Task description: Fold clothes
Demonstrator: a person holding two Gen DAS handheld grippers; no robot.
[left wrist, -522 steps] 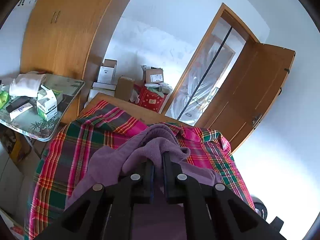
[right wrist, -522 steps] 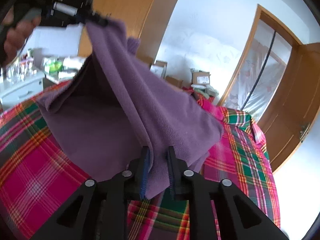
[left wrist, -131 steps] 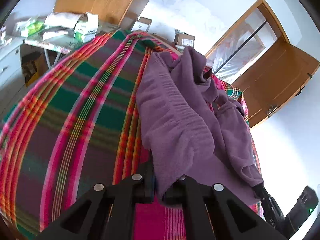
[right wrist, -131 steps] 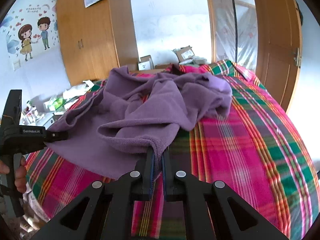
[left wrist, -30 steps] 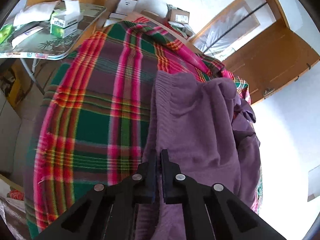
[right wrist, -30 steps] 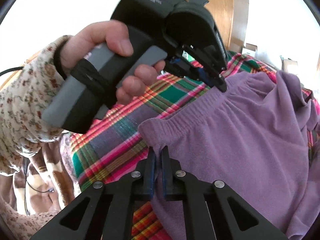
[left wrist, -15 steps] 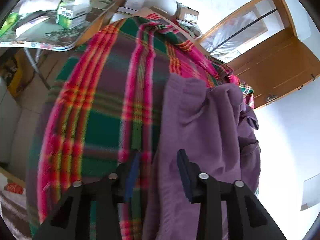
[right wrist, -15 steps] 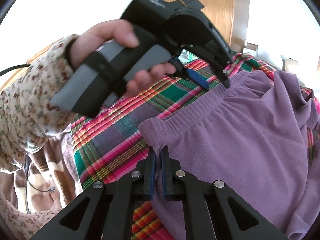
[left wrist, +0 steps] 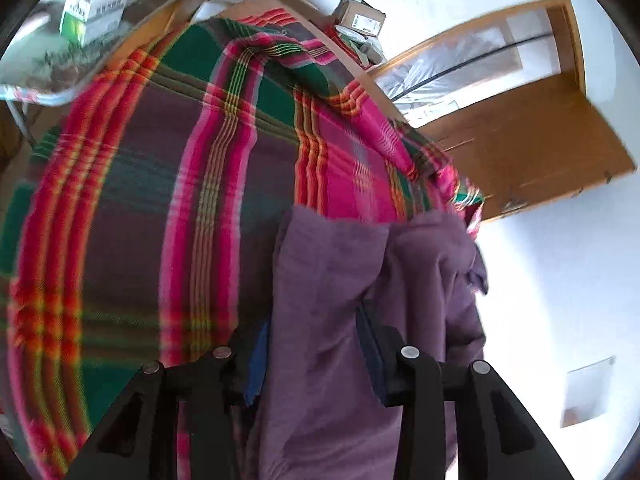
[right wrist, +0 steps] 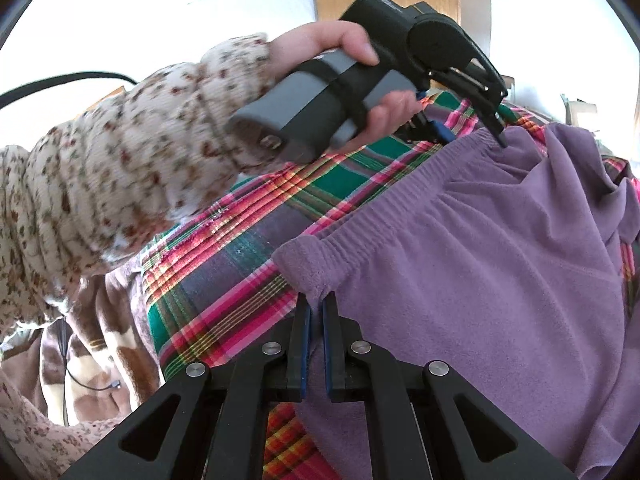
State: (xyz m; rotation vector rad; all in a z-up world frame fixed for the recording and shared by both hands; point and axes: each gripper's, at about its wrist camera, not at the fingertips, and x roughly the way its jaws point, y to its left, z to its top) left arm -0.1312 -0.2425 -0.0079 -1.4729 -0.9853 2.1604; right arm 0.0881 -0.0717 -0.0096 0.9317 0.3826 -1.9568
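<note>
Right fingers [right wrist: 315, 316] pinch my purple trousers' [right wrist: 480, 248] waistband corner | left gripper [left wrist: 312, 344] spread wide — trousers between | plaid blanket [left wrist: 160, 200] beneath — cardboard box [left wrist: 360, 18] beyond

The trousers [right wrist: 500, 272] are plain purple. The bedspread [left wrist: 160, 184] is plaid — pink, green, red and dull violet. The sleeve [right wrist: 132, 168] is cream with small brown-red flowers; both tools are black — blue-padded.
</note>
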